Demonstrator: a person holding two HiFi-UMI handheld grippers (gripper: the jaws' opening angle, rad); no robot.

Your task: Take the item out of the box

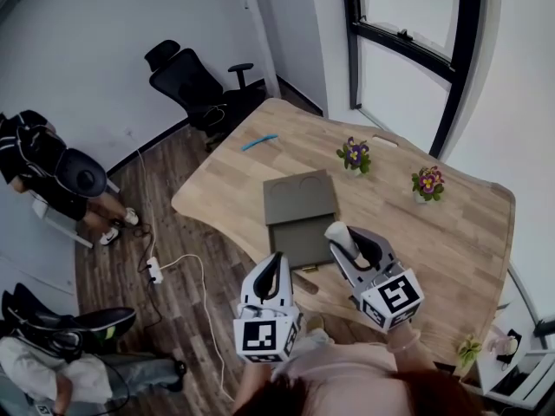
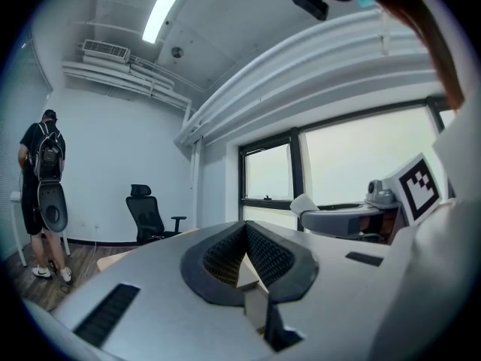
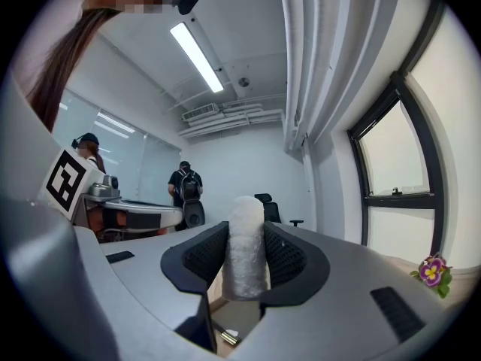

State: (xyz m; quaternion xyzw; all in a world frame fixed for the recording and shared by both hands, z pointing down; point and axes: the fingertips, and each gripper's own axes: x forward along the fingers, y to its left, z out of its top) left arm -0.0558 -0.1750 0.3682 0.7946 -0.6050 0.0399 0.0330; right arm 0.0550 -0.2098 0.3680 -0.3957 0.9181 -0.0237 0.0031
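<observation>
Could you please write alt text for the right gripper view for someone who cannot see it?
The right gripper holds a white roll upright between its dark jaws. Behind it, a person with a backpack stands near a black office chair; a window and a purple flower are at right.

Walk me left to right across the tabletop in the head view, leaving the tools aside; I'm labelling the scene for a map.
blue object → grey box → pot of purple flowers → small pale object → pot of pink flowers
</observation>
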